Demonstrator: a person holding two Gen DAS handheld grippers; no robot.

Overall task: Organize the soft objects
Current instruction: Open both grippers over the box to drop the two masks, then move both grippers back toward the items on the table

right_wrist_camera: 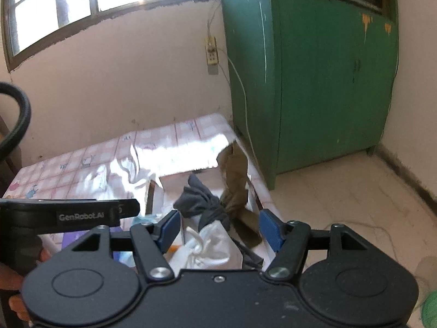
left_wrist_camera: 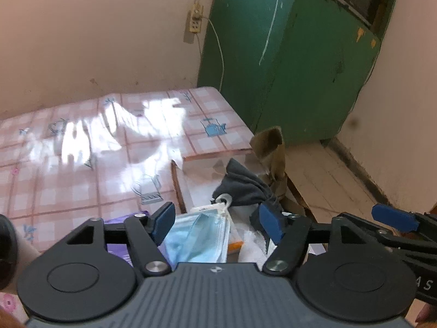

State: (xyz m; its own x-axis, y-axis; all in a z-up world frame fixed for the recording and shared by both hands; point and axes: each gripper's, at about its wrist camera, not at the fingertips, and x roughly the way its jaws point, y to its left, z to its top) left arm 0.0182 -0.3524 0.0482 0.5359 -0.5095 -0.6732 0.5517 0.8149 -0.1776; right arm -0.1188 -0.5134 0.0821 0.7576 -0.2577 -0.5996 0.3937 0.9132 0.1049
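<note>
The soft things sit in a loose heap at the near corner of the bench (left_wrist_camera: 82,142), which wears a pink checked plastic cover: a blue face mask (left_wrist_camera: 199,237), a grey cloth (left_wrist_camera: 243,188), a brown cloth (left_wrist_camera: 270,147) standing up behind it at the bench edge, and a white drawstring bag (right_wrist_camera: 210,246).

What could go wrong: the pieces overlap, so a pinch at 1 may drag a neighbour along. The mask's ear loops and the bag's cord look likely to snag. The brown cloth stands right at the edge and could slide to the floor if nudged. The 2 grippers work close together and could bump each other.

The left gripper (left_wrist_camera: 217,222) has its jaws apart, with the mask lying between and below them; neither pad presses on it, so nothing is held. The right gripper (right_wrist_camera: 220,228) is also spread wide, hovering over the white bag and grey cloth with the pads clear of both.
</note>
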